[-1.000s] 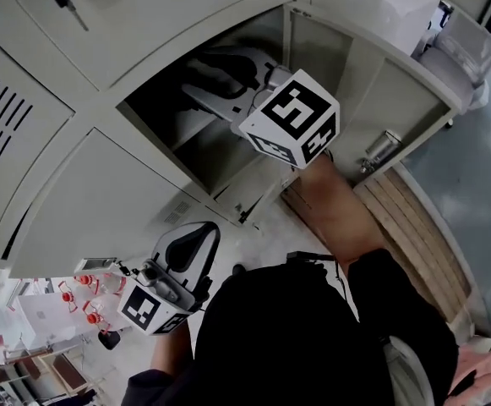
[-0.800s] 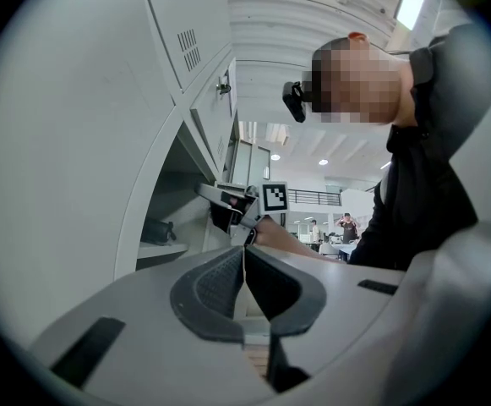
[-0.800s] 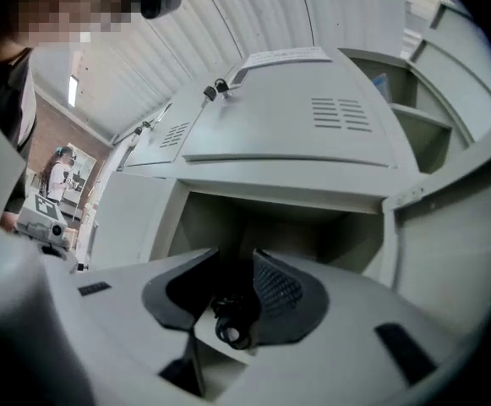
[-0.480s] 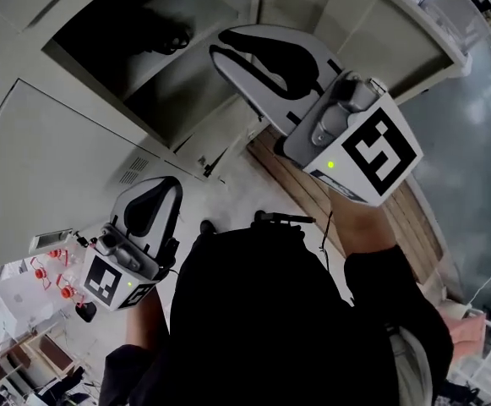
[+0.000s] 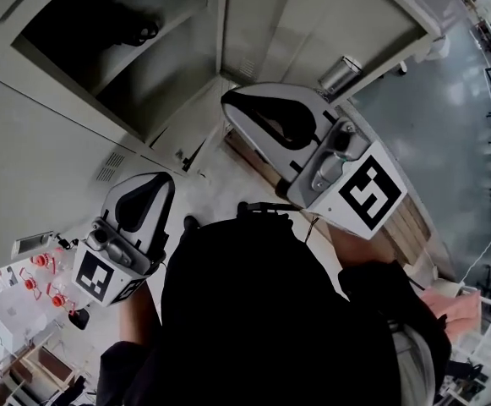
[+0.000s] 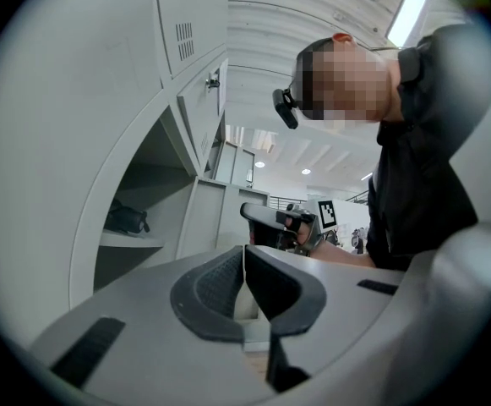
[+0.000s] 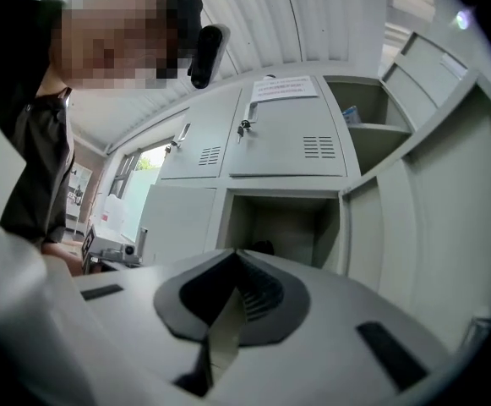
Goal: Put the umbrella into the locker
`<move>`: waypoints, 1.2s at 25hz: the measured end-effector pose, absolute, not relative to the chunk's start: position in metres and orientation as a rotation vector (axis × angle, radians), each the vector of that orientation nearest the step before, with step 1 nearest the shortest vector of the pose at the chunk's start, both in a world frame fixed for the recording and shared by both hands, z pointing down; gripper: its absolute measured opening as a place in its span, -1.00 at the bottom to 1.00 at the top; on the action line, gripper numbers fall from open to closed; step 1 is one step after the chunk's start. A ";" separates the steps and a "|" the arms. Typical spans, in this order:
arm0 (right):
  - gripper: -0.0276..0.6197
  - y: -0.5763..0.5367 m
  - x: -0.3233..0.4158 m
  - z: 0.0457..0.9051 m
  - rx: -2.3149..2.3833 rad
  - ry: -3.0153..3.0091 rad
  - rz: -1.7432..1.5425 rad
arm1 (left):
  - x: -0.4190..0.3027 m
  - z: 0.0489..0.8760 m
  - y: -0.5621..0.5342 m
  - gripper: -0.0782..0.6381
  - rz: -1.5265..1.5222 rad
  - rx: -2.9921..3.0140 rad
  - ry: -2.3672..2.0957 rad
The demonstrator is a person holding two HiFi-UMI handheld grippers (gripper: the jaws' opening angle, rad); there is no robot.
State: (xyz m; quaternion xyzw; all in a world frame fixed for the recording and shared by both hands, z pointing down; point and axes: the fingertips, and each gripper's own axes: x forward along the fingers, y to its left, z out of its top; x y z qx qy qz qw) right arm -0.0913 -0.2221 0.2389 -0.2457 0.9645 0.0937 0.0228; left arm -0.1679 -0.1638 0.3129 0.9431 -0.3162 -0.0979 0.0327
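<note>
**1.** Person's dark-clad torso (image 5: 253, 311), nearest, seen from above, with a gripper carried on either side.

**2.** Left gripper (image 6: 244, 254), held low at the person's left, before the closed locker fronts. Its fingers are pressed together along their tips, and nothing is held between them.

**3.** Right gripper (image 7: 237, 256), held out further, pointed toward the open compartment. Its fingers have just been closing and are now met, with nothing caught between them.

**4.** Locker (image 5: 25, 159), grey metal. One compartment (image 5: 169, 74) is found open and is divided by a shelf (image 6: 135, 242). Its door (image 5: 355, 15) is swung out to the right, with a handle (image 5: 340, 73) fitted near the edge.

**5.** Contents of the open compartment: umbrella (image 5: 139, 32), dark and folded. It is laid on the shelf toward the back, well apart from both grippers.

**6.** Farthest, in the right gripper view:
- Closed vented doors are set above the open compartment.
- A key (image 7: 243, 128) is left in one lock.
- A paper sheet (image 7: 283, 87) is fixed higher up.
- A second open compartment (image 7: 376, 138) at upper right holds a small item that cannot be identified.
</note>
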 end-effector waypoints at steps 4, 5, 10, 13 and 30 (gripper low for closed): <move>-0.88 -0.215 -0.086 0.256 -0.773 2.981 0.201 | -0.158 0.320 -0.163 -0.73 -0.290 2.908 -0.928; -0.88 -0.214 -0.085 0.260 -0.775 2.982 0.186 | -0.156 0.321 -0.164 -0.73 -0.291 2.904 -0.923; -0.88 -0.209 -0.083 0.288 -0.781 3.003 0.155 | -0.152 0.331 -0.166 -0.73 -0.276 2.901 -0.906; -0.88 -0.206 -0.082 0.306 -0.776 3.008 0.119 | -0.150 0.341 -0.166 -0.73 -0.262 2.899 -0.899; -0.88 -0.202 -0.078 0.389 -0.685 3.030 -0.111 | -0.139 0.396 -0.164 -0.73 -0.247 2.828 -0.824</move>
